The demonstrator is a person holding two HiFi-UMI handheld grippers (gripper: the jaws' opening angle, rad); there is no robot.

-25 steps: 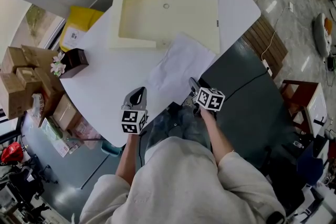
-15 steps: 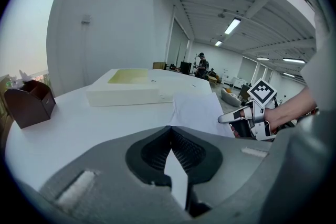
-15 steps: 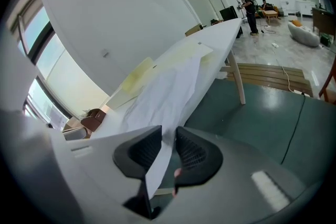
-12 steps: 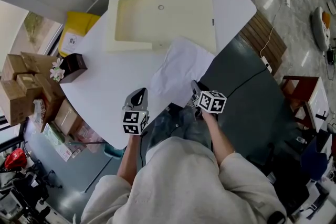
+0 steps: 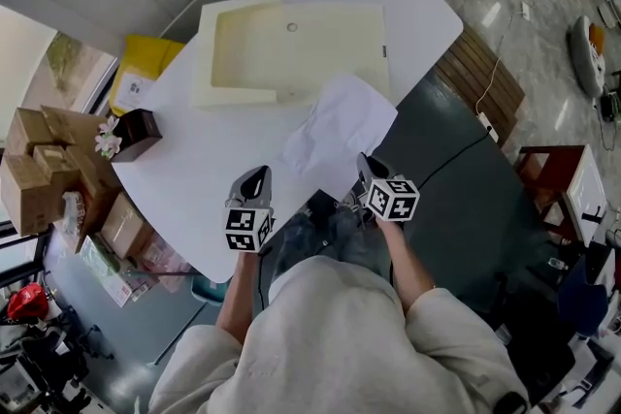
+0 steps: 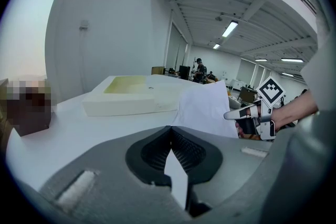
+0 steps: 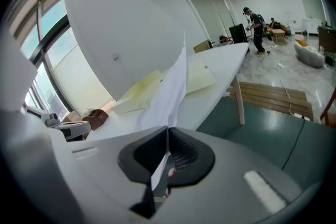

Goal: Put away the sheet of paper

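Observation:
The white sheet of paper [image 5: 340,126] lies half on the white table [image 5: 194,160], and its near edge is lifted. My right gripper [image 5: 362,162] has just been closing and is now shut on that near edge. In the right gripper view the sheet [image 7: 170,92] rises straight out of the gripper's [image 7: 168,129] jaws. My left gripper [image 5: 256,174] hovers over the table's near edge, left of the paper and apart from it. Its jaws [image 6: 170,129] meet at the tips with nothing held. The paper [image 6: 207,110] shows to its right. A shallow cream tray [image 5: 206,53] sits behind the paper.
A small brown box with flowers [image 5: 136,133] stands at the table's left edge. Cardboard boxes [image 5: 44,160] and a yellow bag [image 5: 136,73] are on the floor to the left. A wooden bench [image 5: 480,82] and dark green flooring [image 5: 466,189] are on the right.
The right gripper closed on the paper's near edge and rose a little. The sheet has bunched and lifted off the table there. The left gripper has stayed put.

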